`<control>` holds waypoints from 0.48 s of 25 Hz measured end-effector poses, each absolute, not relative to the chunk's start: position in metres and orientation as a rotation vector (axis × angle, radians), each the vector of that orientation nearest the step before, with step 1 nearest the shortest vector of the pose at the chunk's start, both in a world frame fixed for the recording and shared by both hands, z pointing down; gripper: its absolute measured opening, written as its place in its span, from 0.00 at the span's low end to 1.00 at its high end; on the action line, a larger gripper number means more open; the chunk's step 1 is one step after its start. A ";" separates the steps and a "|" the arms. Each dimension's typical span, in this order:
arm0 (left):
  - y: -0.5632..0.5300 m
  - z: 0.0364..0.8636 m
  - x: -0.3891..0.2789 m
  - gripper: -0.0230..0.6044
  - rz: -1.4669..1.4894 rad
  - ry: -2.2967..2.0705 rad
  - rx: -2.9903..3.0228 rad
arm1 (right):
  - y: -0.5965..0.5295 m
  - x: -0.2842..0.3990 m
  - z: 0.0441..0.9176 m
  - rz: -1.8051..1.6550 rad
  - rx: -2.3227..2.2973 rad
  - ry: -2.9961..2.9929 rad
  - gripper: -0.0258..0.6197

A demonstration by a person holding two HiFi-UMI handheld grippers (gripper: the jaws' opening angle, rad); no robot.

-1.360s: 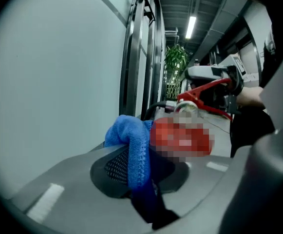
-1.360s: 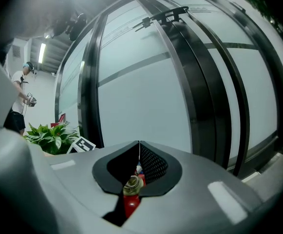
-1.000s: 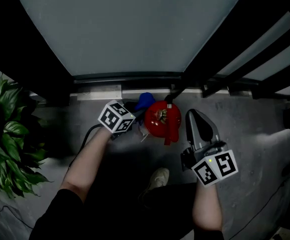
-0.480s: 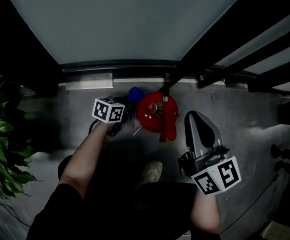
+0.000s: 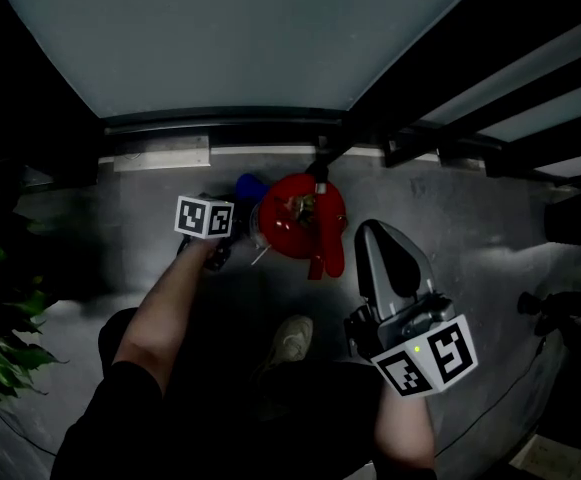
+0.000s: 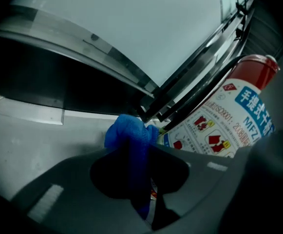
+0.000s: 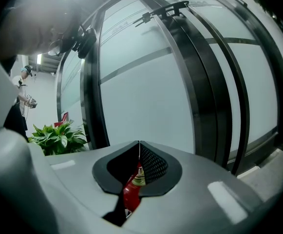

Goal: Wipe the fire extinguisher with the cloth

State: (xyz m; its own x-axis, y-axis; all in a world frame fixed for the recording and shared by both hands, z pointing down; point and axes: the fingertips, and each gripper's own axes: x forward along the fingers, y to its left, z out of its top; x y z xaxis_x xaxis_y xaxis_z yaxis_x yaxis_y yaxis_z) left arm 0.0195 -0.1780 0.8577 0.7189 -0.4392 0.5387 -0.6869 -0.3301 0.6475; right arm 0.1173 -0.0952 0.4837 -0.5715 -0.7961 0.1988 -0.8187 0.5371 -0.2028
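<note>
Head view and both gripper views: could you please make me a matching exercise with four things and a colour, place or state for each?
Things:
1. cloth
2. extinguisher
3. right gripper
4. plant

Descriptions:
a. jaws together, holding nothing
b. green, at the head view's left edge
c. red, standing by the glass wall
d. blue, pinched by the left gripper

Pairs: 1-d, 2-c, 3-a, 4-b.

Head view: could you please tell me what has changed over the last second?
The left gripper, shut on the cloth, rolled level and drew the cloth slightly leftward around the fire extinguisher. Nothing was taken or released. The right gripper stayed shut and empty beside the fire extinguisher, which stayed standing.
</note>
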 end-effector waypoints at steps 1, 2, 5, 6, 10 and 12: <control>-0.176 0.864 0.019 0.14 0.313 -0.866 1.947 | -0.095 0.117 0.484 0.419 1.407 -2.680 0.05; -0.173 0.871 0.017 0.14 0.290 -0.872 1.906 | -0.095 0.116 0.485 0.417 1.401 -2.678 0.05; -0.158 0.893 0.012 0.14 0.197 -0.873 1.752 | -0.094 0.112 0.487 0.421 1.382 -2.680 0.05; -0.151 0.899 0.010 0.14 0.164 -0.865 1.706 | -0.094 0.111 0.487 0.421 1.375 -2.684 0.05; -0.137 0.894 -0.002 0.14 0.084 -0.853 1.677 | -0.101 0.107 0.489 0.410 1.379 -2.691 0.05; -0.141 0.872 -0.011 0.14 0.051 -0.870 1.728 | -0.108 0.109 0.488 0.397 1.404 -2.691 0.05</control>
